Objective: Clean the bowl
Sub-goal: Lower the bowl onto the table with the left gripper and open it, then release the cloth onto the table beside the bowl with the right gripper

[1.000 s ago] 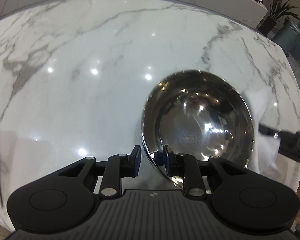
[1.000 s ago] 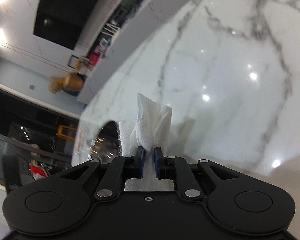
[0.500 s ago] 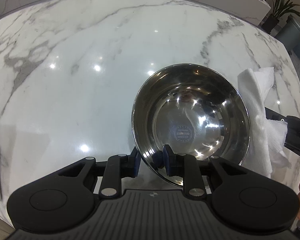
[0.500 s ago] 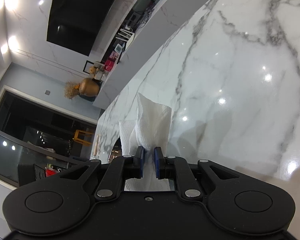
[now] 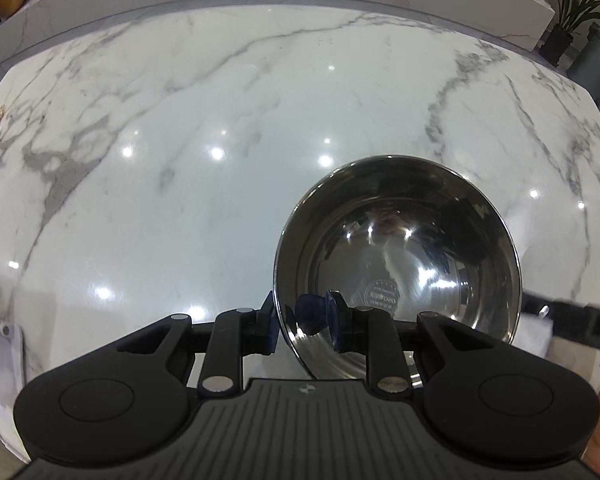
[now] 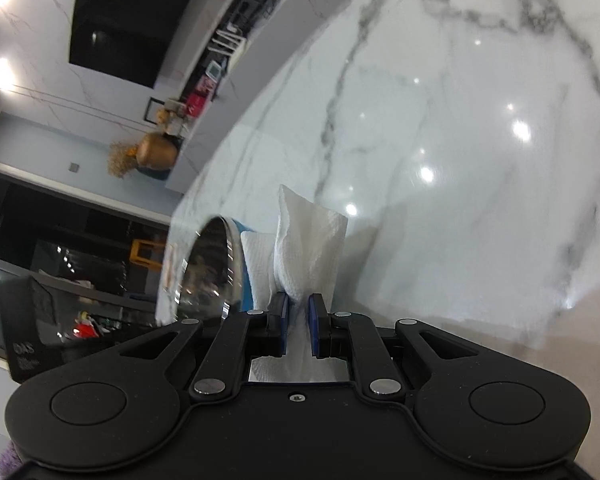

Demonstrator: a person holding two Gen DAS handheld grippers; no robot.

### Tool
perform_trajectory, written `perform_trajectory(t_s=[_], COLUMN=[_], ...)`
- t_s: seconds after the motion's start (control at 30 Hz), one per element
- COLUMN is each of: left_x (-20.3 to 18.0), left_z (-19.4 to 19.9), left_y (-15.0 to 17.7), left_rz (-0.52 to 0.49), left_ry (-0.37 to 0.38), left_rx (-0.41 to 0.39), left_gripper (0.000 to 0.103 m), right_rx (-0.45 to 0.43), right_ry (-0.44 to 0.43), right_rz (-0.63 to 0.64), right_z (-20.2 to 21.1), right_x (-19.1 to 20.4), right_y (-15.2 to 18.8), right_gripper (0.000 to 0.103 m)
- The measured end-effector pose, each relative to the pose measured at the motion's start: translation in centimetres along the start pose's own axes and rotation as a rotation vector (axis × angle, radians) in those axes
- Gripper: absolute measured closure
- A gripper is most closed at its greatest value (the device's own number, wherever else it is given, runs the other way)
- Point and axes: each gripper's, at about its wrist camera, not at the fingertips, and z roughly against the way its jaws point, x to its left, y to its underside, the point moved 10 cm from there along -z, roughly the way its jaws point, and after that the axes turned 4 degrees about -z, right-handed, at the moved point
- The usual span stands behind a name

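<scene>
Your left gripper (image 5: 302,320) is clamped on the near rim of the round, polished stainless-steel bowl (image 5: 400,248): one blue pad sits outside the wall, the other inside, so the rim runs between the two fingers. From this gripper the bowl lies straight ahead and slightly to the right. Its mouth faces up and tips toward the camera, far rim above near rim; whether the base touches the surface cannot be told. Being round, it has no long axis. Inside it you see only reflections and a circular stamped mark on the bottom; no contents are visible. The bowl sits over the glossy white marble countertop with grey veins (image 5: 220,140). Your right gripper (image 6: 296,320) is pinched narrow on a crumpled white paper towel (image 6: 308,240), which stands up ahead of the fingertips, its long axis running forward along the fingers. From the right gripper, the bowl (image 6: 212,272) is just to the left and slightly ahead, seen edge-on, close to the towel; contact between them cannot be judged. In the left view the right gripper (image 5: 572,316) enters blurred at the bowl's right side.
</scene>
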Motion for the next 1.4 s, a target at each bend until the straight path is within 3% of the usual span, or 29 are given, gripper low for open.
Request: perform_trajectory(t_s=[0.2,0.4,0.57,0.73,0.97,1.2,1.4], left_x=[0.3,0.7,1.5,2.1,2.8,3.3,3.0], left_z=[0.3,2.9,5.0,5.7,5.6,6.5,7.5], left_y=[0.2,-0.3,-0.9,-1.0,-0.6,-0.6,-0.6], left_rz=[0.012,0.007,0.019,0.015,0.026,0.014,0.026], left_ry=[0.013,0.028,0.041,0.046,0.067,0.068,0.122], left_rx=[-0.016,-0.106,-0.193,-0.240,-0.274,-0.336,-0.375], left_gripper=[0.083,0.083,0.083,0.083,0.083,0.076,0.064], right_rx=[-0.013,-0.132,-0.250,-0.254,-0.226,-0.245,-0.341], right_ry=[0.052,0.185,0.424,0.565,0.646,0.676,0.681], right_rz=[0.047,0.202,0.410,0.510,0.562,0.587,0.587], right_z=[0.1,2.7,4.4,4.0,2.2,2.5,5.0], right_x=[0.4,1.6,2.3,1.7,0.7,0.8,2.3], right_y=[0.2,-1.0,-1.6,-1.1,-0.2,-0.8,-0.5], right_gripper=[0.093,0.093,0.093,0.093,0.093,0.091,0.071])
